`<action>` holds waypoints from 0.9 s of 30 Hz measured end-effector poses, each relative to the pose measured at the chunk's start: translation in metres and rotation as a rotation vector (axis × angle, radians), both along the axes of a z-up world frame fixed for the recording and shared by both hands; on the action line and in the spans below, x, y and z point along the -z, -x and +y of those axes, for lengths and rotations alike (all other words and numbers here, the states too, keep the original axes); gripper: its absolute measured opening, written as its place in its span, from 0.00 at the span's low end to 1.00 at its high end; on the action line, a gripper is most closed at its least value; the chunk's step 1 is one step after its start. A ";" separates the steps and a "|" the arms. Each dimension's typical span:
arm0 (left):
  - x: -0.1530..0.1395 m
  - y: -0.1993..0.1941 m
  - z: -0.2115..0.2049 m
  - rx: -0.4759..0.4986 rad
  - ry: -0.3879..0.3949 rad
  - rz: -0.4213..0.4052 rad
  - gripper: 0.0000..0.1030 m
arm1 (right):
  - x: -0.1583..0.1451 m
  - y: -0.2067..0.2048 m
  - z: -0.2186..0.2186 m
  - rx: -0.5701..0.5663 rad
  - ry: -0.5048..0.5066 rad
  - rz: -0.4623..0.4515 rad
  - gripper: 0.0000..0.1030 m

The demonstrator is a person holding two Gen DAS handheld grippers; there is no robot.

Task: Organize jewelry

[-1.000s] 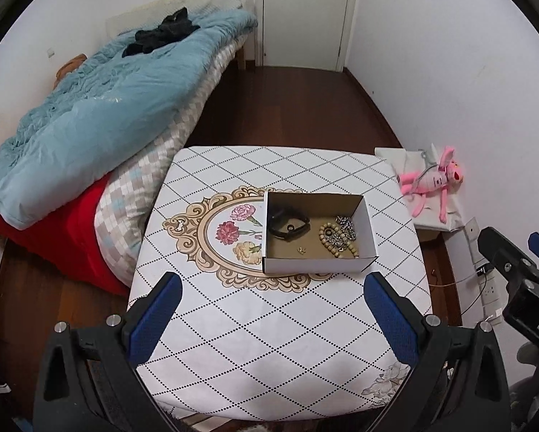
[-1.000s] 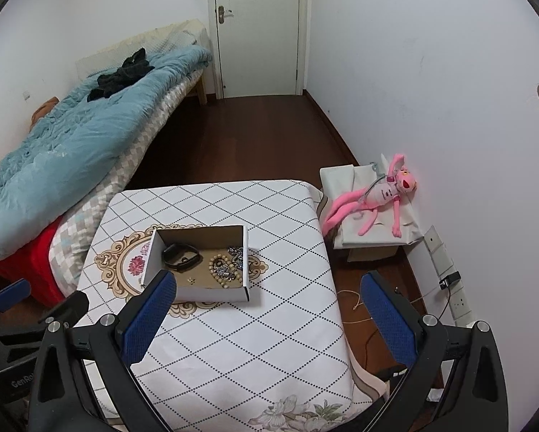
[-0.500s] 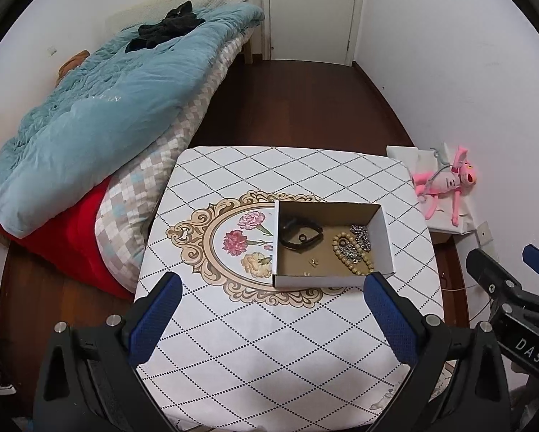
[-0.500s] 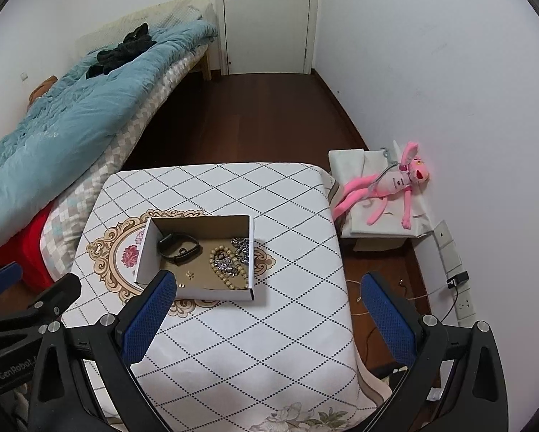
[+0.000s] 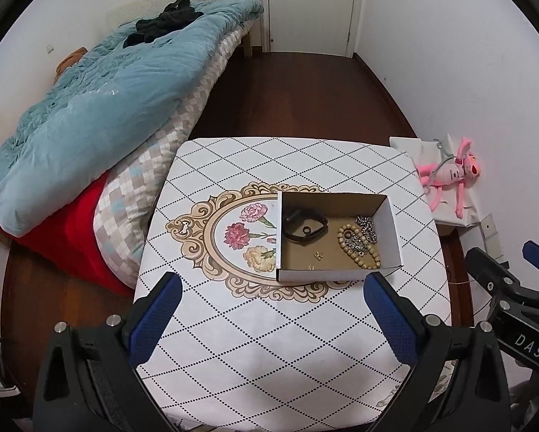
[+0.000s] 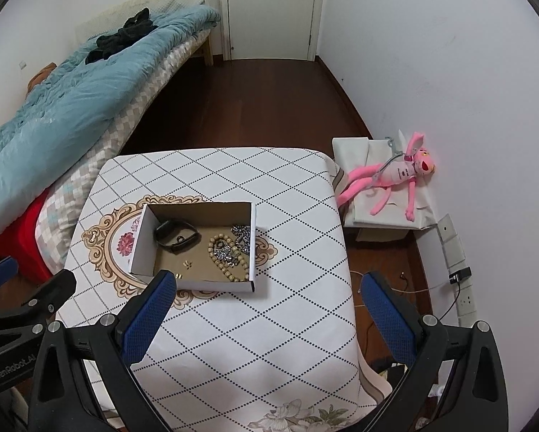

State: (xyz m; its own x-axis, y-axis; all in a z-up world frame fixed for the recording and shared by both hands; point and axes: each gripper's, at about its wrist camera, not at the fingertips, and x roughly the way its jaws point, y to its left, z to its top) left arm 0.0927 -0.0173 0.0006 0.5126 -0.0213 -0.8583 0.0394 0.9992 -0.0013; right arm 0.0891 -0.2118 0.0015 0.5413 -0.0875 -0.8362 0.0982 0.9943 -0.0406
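from where i stand, all the jewelry sits inside the open cardboard box (image 5: 336, 239) on the patterned surface (image 5: 269, 342), ahead of both tools and nothing lies loose on the cloth. in the box, a black band (image 5: 304, 225) lies toward its left end, a beaded bracelet (image 5: 357, 248) and a tangled silver chain (image 5: 366, 226) crowd together at its right end, touching, and a few tiny gold pieces (image 5: 318, 255) rest between, nearer the front wall. the left gripper (image 5: 275, 318) hangs with its jaws spread wide and holding nothing, the box just beyond them. the right gripper (image 6: 266, 309) is likewise wide apart and bare, the box ahead and to the left of its jaws. this could be pieces waiting to be sorted or a box already filled. any pick here wants a steep descent inside the walls, and the chain and beads would likely drag each other if pinched carelessly.
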 end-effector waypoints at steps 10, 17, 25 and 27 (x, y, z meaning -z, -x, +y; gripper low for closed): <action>0.004 0.000 -0.001 -0.002 -0.008 0.008 1.00 | 0.001 0.001 -0.002 0.000 0.003 0.008 1.00; 0.007 0.002 -0.001 -0.002 -0.018 0.011 1.00 | 0.002 0.001 -0.002 -0.005 0.001 0.019 1.00; 0.006 0.003 0.001 -0.013 -0.014 0.007 1.00 | 0.002 0.003 -0.001 -0.005 0.005 0.020 1.00; 0.006 0.003 0.002 -0.015 -0.014 0.007 1.00 | 0.002 0.003 -0.002 -0.004 0.005 0.020 1.00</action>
State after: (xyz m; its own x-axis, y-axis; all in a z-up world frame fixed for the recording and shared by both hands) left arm 0.0893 -0.0150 -0.0055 0.5071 -0.0017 -0.8619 0.0240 0.9996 0.0122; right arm 0.0859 -0.2134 -0.0005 0.5248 -0.0892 -0.8465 0.0931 0.9945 -0.0470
